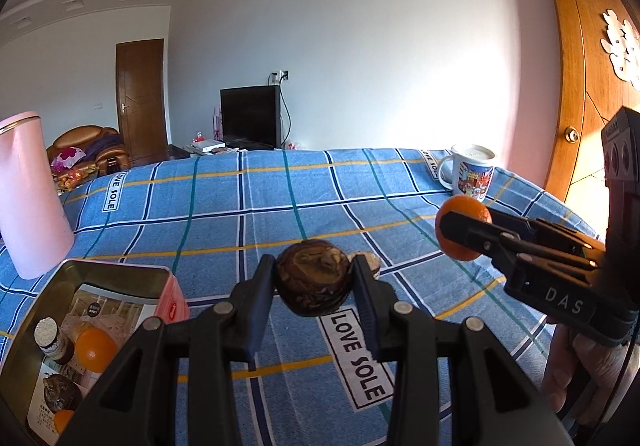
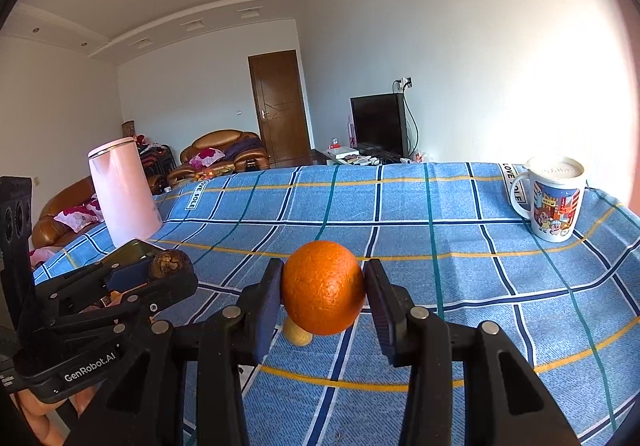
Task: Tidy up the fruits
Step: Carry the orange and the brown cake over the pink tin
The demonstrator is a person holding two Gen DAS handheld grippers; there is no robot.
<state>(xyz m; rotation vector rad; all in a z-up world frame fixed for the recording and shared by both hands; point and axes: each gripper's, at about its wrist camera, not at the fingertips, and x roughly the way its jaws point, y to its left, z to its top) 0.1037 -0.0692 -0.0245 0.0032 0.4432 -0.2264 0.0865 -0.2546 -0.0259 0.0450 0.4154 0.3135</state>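
My left gripper (image 1: pixel 314 280) is shut on a dark brown wrinkled fruit (image 1: pixel 314 282) and holds it above the blue checked cloth. It also shows in the right wrist view (image 2: pixel 170 264) at the left. My right gripper (image 2: pixel 324 292) is shut on an orange (image 2: pixel 323 292) held above the cloth; the orange also shows in the left wrist view (image 1: pixel 464 228) at the right. A pink metal tin (image 1: pixel 120 274) at lower left holds an orange (image 1: pixel 95 349), a dark fruit (image 1: pixel 60 394) and a small capped jar (image 1: pixel 52 338). A small pale fruit (image 2: pixel 298 334) lies on the cloth under the held orange.
A tall pink canister (image 1: pixel 30 194) stands at the left behind the tin. A printed mug (image 1: pixel 470 174) stands at the far right of the table (image 1: pixel 248 214). A small brownish piece (image 1: pixel 370 260) lies just behind the left gripper's right finger.
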